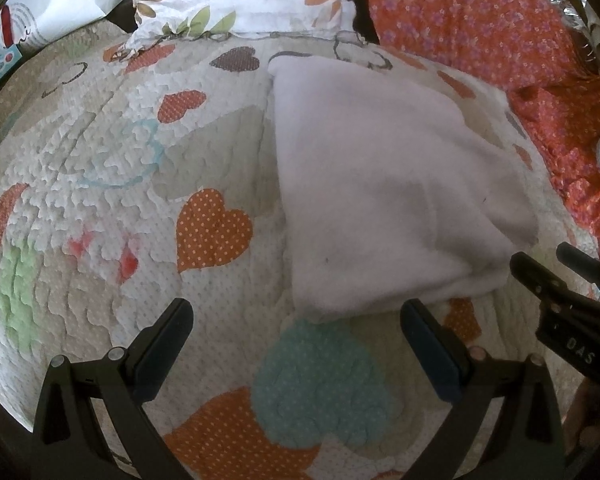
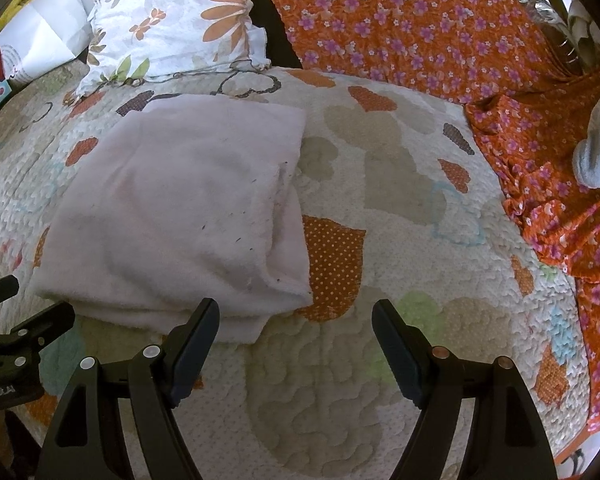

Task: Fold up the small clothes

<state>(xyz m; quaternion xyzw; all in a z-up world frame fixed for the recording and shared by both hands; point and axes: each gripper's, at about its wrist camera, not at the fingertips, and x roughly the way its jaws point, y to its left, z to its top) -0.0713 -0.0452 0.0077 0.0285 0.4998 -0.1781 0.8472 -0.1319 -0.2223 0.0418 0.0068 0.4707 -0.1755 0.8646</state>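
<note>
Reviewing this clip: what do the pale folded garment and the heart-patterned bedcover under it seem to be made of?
The pale folded garment looks like soft fleece or terry, matte and fuzzy, with a blurred nap and thick rounded fold edges; which fibre it is can't be told. The heart-patterned bedcover appears to be quilted cotton-like fabric: puffy stitched meander lines, printed dotted hearts, no sheen.

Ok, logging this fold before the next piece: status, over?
Left gripper open, empty. Right gripper open, empty. Pale pink garment lies folded on the quilt, untouched. Nothing in the way.
</note>
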